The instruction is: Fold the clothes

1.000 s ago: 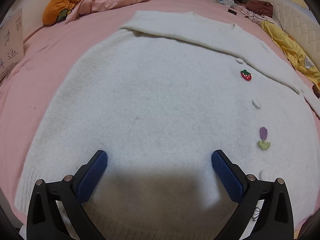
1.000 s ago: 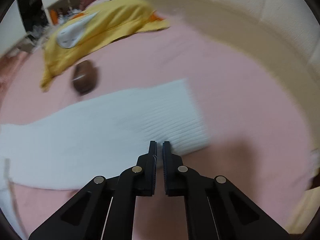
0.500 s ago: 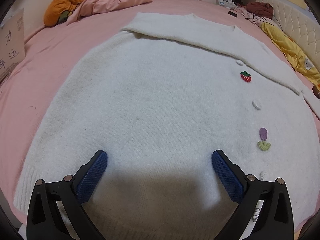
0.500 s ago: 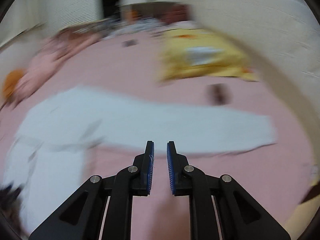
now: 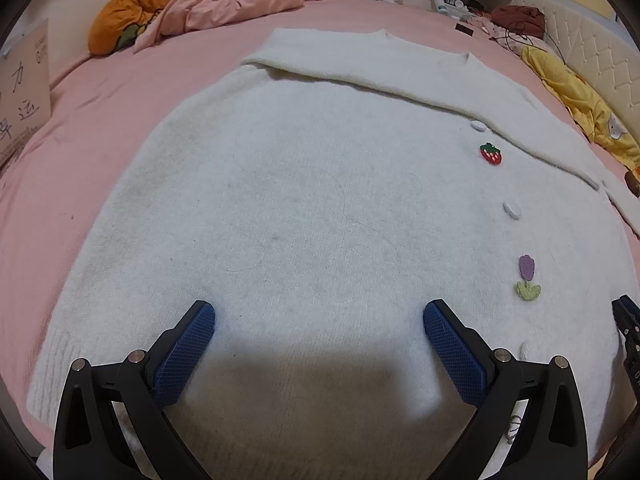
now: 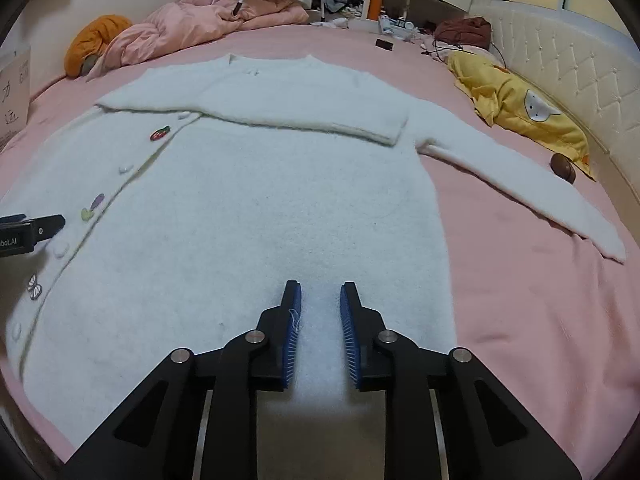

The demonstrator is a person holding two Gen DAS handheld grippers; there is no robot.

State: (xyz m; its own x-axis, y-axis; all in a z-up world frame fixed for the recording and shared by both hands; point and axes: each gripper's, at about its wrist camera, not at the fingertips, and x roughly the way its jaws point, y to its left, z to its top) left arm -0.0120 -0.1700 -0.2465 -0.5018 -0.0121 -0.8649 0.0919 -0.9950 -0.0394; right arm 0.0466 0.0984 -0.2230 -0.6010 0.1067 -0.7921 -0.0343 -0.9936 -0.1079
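- Left gripper [image 5: 319, 316] I hold spread wide, both blue pads low over the hem end of the white cardigan [image 5: 320, 200]; nothing sits between them, and whether the pads touch the knit I cannot tell.
- Right gripper [image 6: 320, 312] I hold at a narrow gap, gripping nothing, above the cardigan's hem on its right half.
- From the right wrist view I see the cardigan lying flat on the pink bedsheet [image 6: 540, 320], one sleeve folded across the chest [image 6: 304, 118] and the other sleeve [image 6: 520, 192] stretched out over the sheet away from the body.
- Along the cardigan's button line I see a strawberry patch [image 5: 491, 153] and a purple tulip patch [image 5: 527, 278] among white buttons.
- Beyond the outstretched sleeve lie a yellow garment [image 6: 524, 112] and a small brown ball [image 6: 563, 167], the ball just beside the sleeve.
- Beyond the cardigan's collar sit a crumpled pink duvet [image 6: 192, 28] and an orange cushion [image 6: 94, 42].
- My left gripper's body cuts off the hem beneath it, and the cardigan's lowest buttons look slightly blurred in the right wrist view.
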